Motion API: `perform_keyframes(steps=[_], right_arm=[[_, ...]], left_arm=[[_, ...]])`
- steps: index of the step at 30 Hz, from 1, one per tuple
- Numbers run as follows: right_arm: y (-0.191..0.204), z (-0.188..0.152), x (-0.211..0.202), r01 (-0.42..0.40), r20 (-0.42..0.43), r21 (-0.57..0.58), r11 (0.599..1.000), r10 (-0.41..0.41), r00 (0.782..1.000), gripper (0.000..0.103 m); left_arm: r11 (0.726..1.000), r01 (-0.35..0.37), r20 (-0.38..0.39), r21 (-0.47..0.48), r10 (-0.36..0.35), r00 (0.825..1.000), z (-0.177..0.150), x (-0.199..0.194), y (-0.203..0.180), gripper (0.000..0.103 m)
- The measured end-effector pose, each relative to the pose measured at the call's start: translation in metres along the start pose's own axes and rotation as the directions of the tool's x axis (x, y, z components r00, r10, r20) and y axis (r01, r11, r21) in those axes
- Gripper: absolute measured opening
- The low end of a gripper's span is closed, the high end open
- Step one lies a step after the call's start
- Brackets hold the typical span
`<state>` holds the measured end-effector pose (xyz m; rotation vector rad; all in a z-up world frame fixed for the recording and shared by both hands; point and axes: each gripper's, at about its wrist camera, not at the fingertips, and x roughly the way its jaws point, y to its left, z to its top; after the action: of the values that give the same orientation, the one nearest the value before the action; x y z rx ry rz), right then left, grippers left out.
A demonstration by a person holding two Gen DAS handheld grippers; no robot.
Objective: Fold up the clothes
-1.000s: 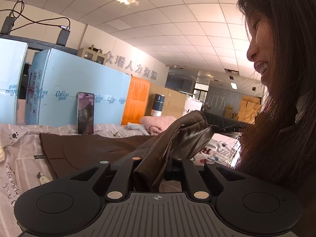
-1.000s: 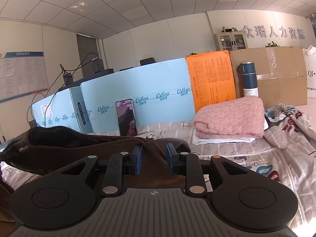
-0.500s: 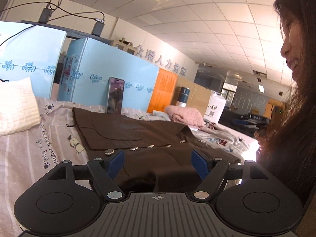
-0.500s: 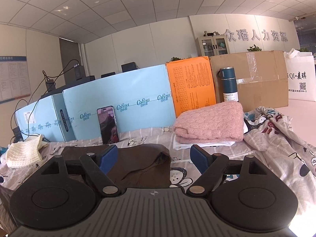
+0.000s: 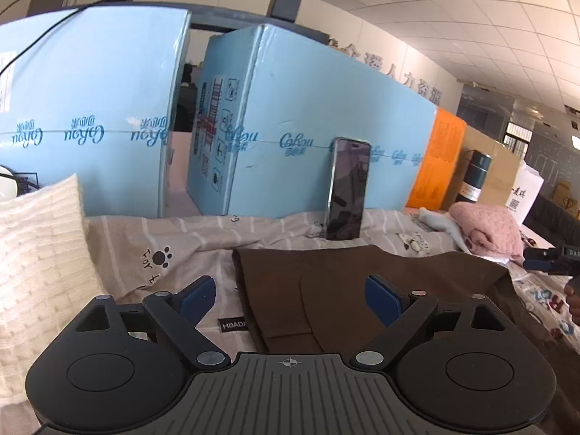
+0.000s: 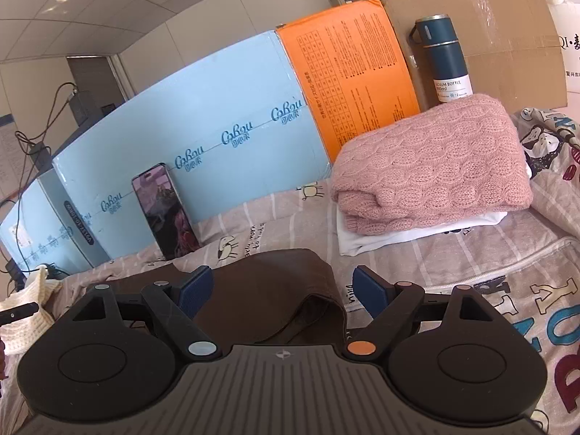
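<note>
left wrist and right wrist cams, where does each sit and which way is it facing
Left wrist: on the open left gripper, low over the brown garment, facing the phone; the right gripper shows at the edge.
Right wrist: on the open right gripper, over the garment's corner, facing the pink sweater.
Shared: garment, phone, sweater.

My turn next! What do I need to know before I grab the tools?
Left tool: open, holding nothing, above the brown garment.
Right tool: open, empty, over the garment's other end.
The brown garment lies on the patterned sheet, flattened, one edge humped up near the right tool.
Done: pink sweater sits folded on a white garment.
Left: probably more folds on the brown one; a cream knit waits on the left.
</note>
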<state>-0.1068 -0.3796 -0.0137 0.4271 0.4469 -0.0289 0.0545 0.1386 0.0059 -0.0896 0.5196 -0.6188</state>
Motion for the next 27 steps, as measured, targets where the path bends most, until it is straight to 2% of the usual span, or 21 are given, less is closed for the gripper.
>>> perform_keyframes(steps=[2,5,10,12,13,14,16,17,20,24,27], right_arm=[[-0.005,0.0,0.017,0.013,-0.014,0.012,1.0,-0.013,1.0,0.083],[-0.012,0.0,0.038,0.016,-0.04,0.032,0.999,-0.014,0.999,0.082],[-0.017,0.001,0.065,0.014,-0.091,0.071,0.997,-0.008,0.996,0.082],[-0.016,-0.001,0.074,0.023,-0.118,0.063,0.998,-0.015,0.993,0.079],[-0.015,-0.003,0.078,0.029,-0.132,0.055,0.998,-0.022,0.991,0.07],[-0.013,-0.004,0.081,0.033,-0.144,0.044,0.998,-0.027,0.989,0.051],[-0.008,-0.007,0.084,0.023,-0.147,0.007,1.0,-0.022,0.989,0.035],[-0.006,-0.007,0.083,0.011,-0.139,-0.011,1.0,-0.013,0.99,0.024],[0.005,-0.002,0.078,-0.041,-0.093,-0.072,0.997,0.034,0.995,0.013],[0.028,0.014,0.074,-0.057,-0.041,-0.188,0.981,0.05,0.998,0.012],[0.039,0.02,0.079,-0.04,-0.04,-0.257,0.966,0.03,0.999,0.013]], left_arm=[[0.999,-0.012,-0.012,-0.039,0.011,1.0,0.004,0.028,0.013,0.092],[0.999,0.0,-0.038,-0.048,-0.002,0.999,0.007,0.059,0.019,0.092],[0.998,0.02,-0.128,-0.067,-0.029,0.991,0.0,0.1,0.017,0.09],[0.996,0.074,-0.14,-0.052,-0.08,0.987,-0.006,0.106,0.013,0.067],[0.996,0.084,-0.141,-0.033,-0.088,0.986,-0.008,0.108,0.009,0.038],[0.997,0.082,-0.135,-0.006,-0.082,0.987,-0.01,0.107,0.005,0.017],[0.996,0.085,-0.096,0.033,-0.082,0.992,-0.01,0.098,-0.002,0.007],[0.995,0.084,-0.072,0.051,-0.081,0.994,-0.009,0.093,-0.006,0.006],[0.993,0.079,0.005,0.091,-0.079,0.997,-0.003,0.073,-0.017,0.004],[0.988,0.079,0.061,0.135,-0.088,0.994,0.012,0.057,-0.026,0.004],[0.989,0.042,0.056,0.139,-0.05,0.997,0.016,0.061,-0.023,0.004]])
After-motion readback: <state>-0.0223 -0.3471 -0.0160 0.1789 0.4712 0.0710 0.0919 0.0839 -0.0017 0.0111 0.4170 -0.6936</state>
